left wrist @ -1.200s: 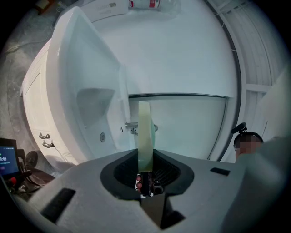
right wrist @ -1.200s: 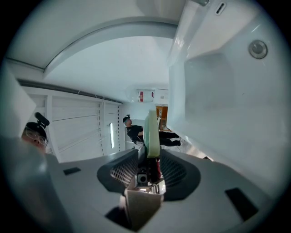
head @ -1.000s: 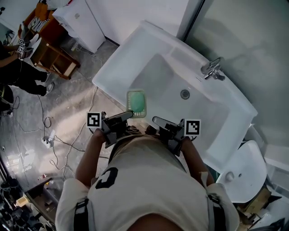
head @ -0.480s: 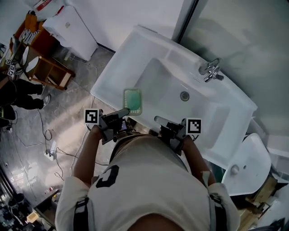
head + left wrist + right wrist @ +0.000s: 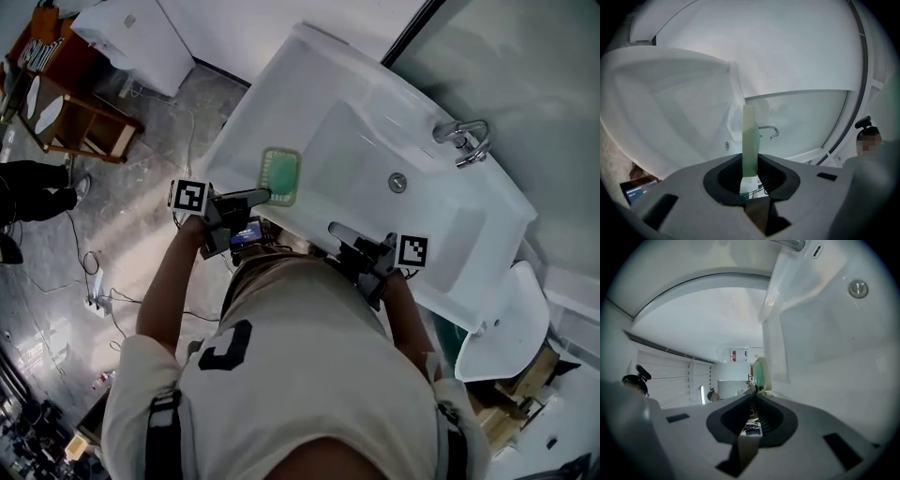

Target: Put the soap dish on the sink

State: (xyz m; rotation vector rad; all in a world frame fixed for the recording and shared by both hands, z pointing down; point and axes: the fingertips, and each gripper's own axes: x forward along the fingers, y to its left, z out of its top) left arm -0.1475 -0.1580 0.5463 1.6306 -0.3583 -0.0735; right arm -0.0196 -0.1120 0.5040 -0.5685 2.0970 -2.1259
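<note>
The soap dish (image 5: 280, 175) is green with a pale rim. It hangs over the near left rim of the white sink (image 5: 375, 103), and my left gripper (image 5: 262, 196) is shut on its near edge. In the left gripper view the soap dish (image 5: 749, 139) stands edge-on between the jaws of the left gripper (image 5: 750, 164), in front of the sink's basin (image 5: 670, 108). My right gripper (image 5: 337, 230) is by the sink's front edge, to the right of the dish, shut and empty. In the right gripper view the right gripper (image 5: 753, 392) has its tips together, and the soap dish (image 5: 761, 373) shows just beyond them.
A chrome faucet (image 5: 466, 141) stands at the sink's far side, and a drain (image 5: 398, 183) sits in the basin. A white toilet (image 5: 497, 328) is at the right. A wooden shelf (image 5: 66, 122), a white cabinet (image 5: 131, 37) and floor cables (image 5: 94, 300) lie to the left.
My left gripper has carried the soap dish leftwards along the sink's front rim. The right gripper has shifted a little along the front edge.
</note>
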